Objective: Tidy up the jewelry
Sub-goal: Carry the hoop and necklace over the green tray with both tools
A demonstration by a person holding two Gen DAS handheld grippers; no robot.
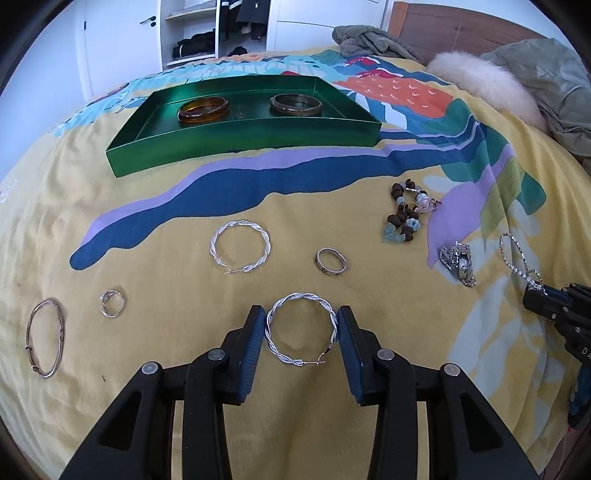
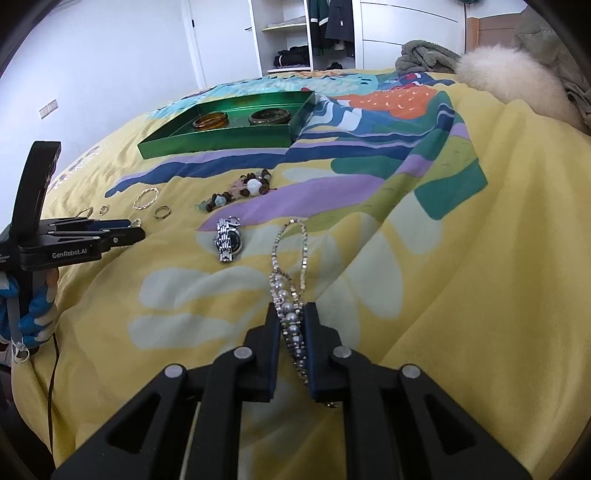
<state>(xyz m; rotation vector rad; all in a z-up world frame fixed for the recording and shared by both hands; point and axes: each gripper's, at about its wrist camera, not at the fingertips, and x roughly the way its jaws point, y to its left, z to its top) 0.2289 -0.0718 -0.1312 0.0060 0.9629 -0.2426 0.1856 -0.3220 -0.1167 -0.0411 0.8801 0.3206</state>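
A green tray (image 1: 240, 146) at the back of the bed holds an amber bangle (image 1: 203, 108) and a dark bangle (image 1: 295, 104). My left gripper (image 1: 301, 326) has its pads against both sides of a twisted silver hoop earring (image 1: 301, 360) lying on the bedspread. A second hoop (image 1: 240, 246), a ring (image 1: 331, 261), a small ring (image 1: 112, 303) and a thin bangle (image 1: 46, 338) lie nearby. My right gripper (image 2: 291, 321) is shut on a pearl and rhinestone necklace (image 2: 288, 258). A silver watch (image 2: 228, 240) and a bead bracelet (image 2: 240, 192) lie ahead.
The bedspread (image 1: 166, 288) is yellow with coloured patterns. A fur-trimmed coat (image 1: 491, 85) and a grey towel (image 1: 365, 40) lie at the far right. A wardrobe (image 1: 207, 29) stands behind the bed. The tray also shows in the right wrist view (image 2: 221, 142).
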